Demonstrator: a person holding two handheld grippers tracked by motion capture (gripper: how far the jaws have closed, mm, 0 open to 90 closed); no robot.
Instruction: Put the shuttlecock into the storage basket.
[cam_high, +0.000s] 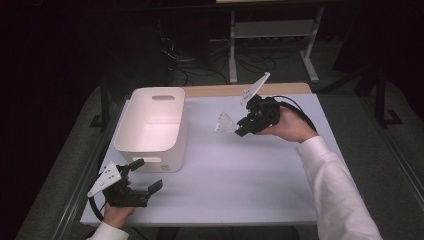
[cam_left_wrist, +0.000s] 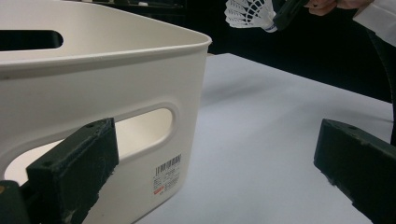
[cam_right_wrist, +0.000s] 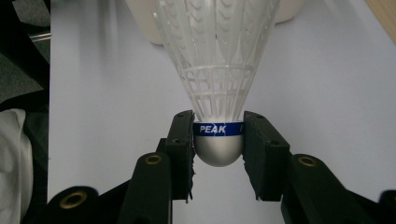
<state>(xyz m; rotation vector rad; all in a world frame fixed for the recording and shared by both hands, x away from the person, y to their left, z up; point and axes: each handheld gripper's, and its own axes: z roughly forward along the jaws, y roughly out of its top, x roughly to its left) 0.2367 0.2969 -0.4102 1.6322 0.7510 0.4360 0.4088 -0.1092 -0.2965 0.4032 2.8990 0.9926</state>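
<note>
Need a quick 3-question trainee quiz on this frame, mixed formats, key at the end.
1. True or false: the right claw grips the shuttlecock by its skirt.
2. Where is the left claw? A) inside the white bin B) open, beside the bin's near handle end C) shut on the bin's rim
3. Fill in: the word on the shuttlecock's blue band reads ____.

Key: 1. False, it is held at the rounded base. 2. B. 3. PEAK.
</note>
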